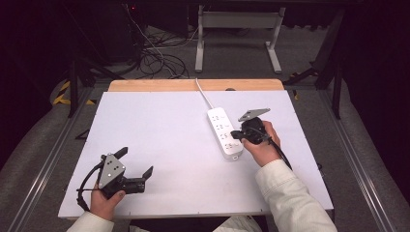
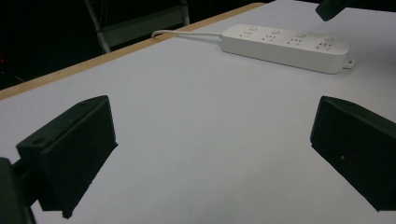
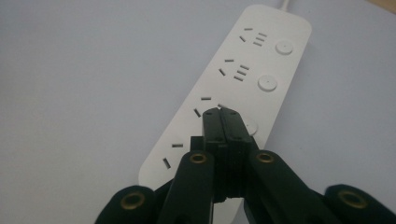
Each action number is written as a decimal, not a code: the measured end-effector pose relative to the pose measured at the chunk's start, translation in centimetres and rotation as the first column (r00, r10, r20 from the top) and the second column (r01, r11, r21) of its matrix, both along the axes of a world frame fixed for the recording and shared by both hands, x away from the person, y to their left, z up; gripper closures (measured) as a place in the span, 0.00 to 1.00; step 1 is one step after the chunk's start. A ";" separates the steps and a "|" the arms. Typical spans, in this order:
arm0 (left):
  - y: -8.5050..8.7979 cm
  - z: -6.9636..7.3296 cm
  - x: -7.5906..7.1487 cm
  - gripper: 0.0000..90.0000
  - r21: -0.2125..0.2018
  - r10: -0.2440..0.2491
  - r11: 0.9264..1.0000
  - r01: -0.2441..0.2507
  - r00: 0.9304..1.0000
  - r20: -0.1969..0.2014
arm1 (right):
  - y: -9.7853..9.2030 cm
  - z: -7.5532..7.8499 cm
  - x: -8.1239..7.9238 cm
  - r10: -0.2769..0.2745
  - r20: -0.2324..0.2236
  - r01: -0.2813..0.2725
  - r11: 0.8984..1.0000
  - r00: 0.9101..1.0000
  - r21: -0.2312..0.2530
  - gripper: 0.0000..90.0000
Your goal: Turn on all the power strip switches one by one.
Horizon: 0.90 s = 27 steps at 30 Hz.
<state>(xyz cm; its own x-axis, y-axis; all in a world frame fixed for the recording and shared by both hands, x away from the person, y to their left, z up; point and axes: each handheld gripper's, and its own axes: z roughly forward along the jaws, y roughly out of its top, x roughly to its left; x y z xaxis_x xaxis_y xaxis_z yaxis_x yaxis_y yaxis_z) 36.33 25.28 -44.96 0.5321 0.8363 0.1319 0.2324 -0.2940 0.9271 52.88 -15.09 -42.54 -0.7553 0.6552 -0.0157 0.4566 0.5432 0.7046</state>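
Power strip (image 1: 225, 132), white and four-socketed with round buttons, lies right of centre on the worktop (image 1: 159, 145); the right gripper (image 3: 223, 114), jaws closed and empty, hovers over its third socket.

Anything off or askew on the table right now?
Nothing stands out. The power strip lies flat and intact on the white table, sockets empty. The right tool, shut, points at its third socket; the left tool rests open, apart.

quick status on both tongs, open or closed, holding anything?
Left tongs: open, empty, resting on the table.
Right tongs: closed, holding nothing, tips over the power strip near its third button.
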 end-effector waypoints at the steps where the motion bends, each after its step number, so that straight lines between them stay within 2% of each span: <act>1: 0.0 0.0 0.0 0.01 0.000 0.000 1.000 0.000 1.000 0.001 | 0.0 0.2 0.1 0.001 0.005 -0.001 1.000 1.000 -0.003 1.00; 12: 0.0 0.0 0.0 0.01 -0.008 0.002 1.000 -0.002 1.000 -0.002 | 0.5 0.0 1.4 -0.016 0.000 0.016 1.000 1.000 -0.006 1.00; 27: 0.0 0.0 0.0 0.01 -0.005 0.002 1.000 -0.002 1.000 -0.001 | 0.8 -1.7 3.2 -0.043 -0.036 0.041 0.998 0.998 -0.047 1.00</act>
<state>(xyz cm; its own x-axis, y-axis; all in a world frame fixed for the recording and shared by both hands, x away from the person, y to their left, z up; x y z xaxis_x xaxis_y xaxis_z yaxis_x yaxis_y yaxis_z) 36.35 25.31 -45.01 0.5304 0.8382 0.1267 0.2344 -0.2886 0.9283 56.08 -14.29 -44.21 -0.7275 0.6858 -0.0192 0.5052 0.5544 0.6614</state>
